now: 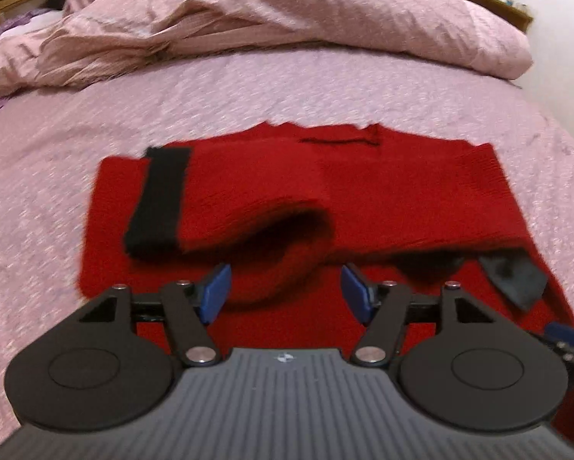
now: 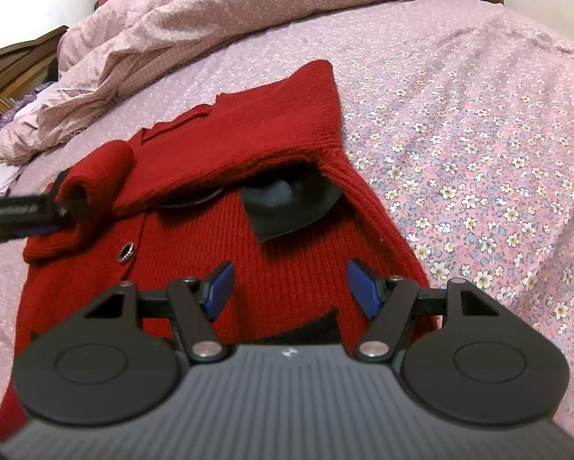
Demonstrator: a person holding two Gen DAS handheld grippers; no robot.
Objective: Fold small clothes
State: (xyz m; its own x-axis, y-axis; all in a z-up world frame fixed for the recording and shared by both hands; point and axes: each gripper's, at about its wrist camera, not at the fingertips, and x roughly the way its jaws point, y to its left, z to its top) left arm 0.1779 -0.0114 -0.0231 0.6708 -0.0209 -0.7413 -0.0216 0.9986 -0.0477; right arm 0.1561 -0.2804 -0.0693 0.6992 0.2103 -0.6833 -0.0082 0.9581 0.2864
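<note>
**Ana:** Left gripper [image 1: 285, 293] first: its blue pads stand wide apart and pinch nothing. The rolled red sleeve [image 1: 248, 222] lies loose between and just beyond them, toward twelve o'clock.

**Ben:** And the right gripper [image 2: 290, 287]?

**Ana:** Equally open, equally empty, hanging over the ribbed front of the red cardigan [image 2: 287, 253].

**Ben:** Where does the cardigan lie?

**Ana:** Flat on the pink flowered bedspread [image 2: 478, 134], partly folded. In the right wrist view its length runs from six o'clock up toward twelve, with one flap turned over the middle and a dark label [image 2: 287, 207] showing under it. The black cuff [image 1: 158, 199] of the sleeve sits at ten o'clock from the left gripper.

**Ben:** Which gripper is nearer the sleeve?

**Ana:** The left, plainly. In the right wrist view it reaches in from nine o'clock right beside the sleeve; whether it touches, I can't tell. I judge the sleeve is laid across the body, so the next fold probably starts from the hem nearest both grippers.

**Ben:** Anything beyond?

**Ana:** A crumpled pink duvet [image 1: 287, 19] heaped at twelve o'clock, well apart.
</note>
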